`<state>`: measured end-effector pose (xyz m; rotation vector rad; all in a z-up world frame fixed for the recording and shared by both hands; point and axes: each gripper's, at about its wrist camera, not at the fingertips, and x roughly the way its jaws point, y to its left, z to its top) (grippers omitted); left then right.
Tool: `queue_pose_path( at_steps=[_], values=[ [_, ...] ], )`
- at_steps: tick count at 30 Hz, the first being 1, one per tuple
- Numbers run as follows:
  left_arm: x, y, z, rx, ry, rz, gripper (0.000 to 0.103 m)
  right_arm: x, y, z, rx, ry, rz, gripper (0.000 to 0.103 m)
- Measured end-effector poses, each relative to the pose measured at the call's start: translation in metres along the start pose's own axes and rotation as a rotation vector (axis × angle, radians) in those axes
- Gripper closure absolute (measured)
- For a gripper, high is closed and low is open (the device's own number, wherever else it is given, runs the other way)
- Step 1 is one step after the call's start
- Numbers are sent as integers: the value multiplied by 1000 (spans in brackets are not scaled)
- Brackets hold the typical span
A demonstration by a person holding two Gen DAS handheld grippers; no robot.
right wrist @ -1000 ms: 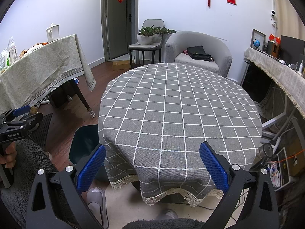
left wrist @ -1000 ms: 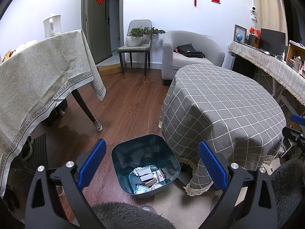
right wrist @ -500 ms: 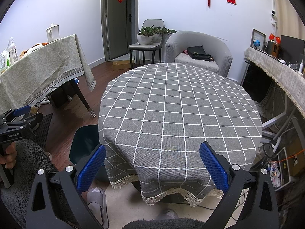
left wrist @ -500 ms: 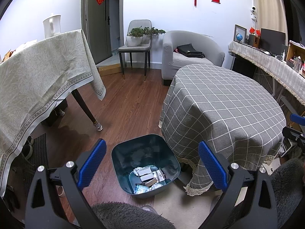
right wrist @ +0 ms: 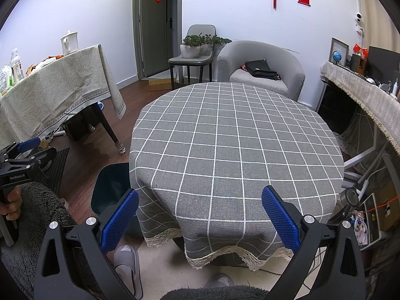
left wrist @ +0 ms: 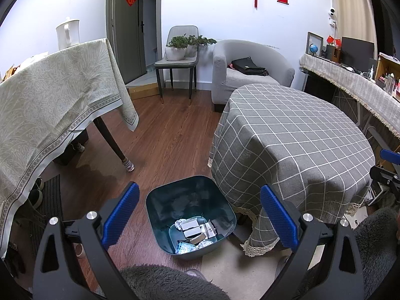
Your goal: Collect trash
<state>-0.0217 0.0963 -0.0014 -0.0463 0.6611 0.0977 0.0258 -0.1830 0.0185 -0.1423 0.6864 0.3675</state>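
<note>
The left gripper point(left wrist: 198, 215) hangs over the floor with its fingers point(left wrist: 121, 211) spread wide and nothing between them; the right gripper point(right wrist: 200, 216) is the same, fingers point(right wrist: 280, 215) wide apart and bare, aimed across the round counter point(right wrist: 235, 135) with its grey checked cloth. The trash point(left wrist: 193, 235), crumpled foil, small white cartons and scraps, lies in the bottom of the dark teal bin point(left wrist: 160, 200), which stands on the wooden floor point(left wrist: 162, 137) just beside the near left edge of the counter. In the left wrist view the bin sits directly ahead of and below the left fingers, framed between them; in the right wrist view only a slice of it point(right wrist: 110, 185) shows, low to the left, half hidden by the hanging cloth. So the left gripper is plainly the nearer to the bin; the right is nearer the countertop. No loose trash shows on the checked cloth in either view, nor on the floor around the bin, though the floor under the cloth is hidden. I judge the collecting to be finished or close to it; if another piece turns up on the counter the right gripper is better placed to take it, and the carry would run leftward and down to the bin.
</note>
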Motion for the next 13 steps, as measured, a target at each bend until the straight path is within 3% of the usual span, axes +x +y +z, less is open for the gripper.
queue_pose_path(
  at_steps=[13],
  values=[
    [0,1,0,0,5,-4,4,0,1,0,-1,1,0,4]
  ],
)
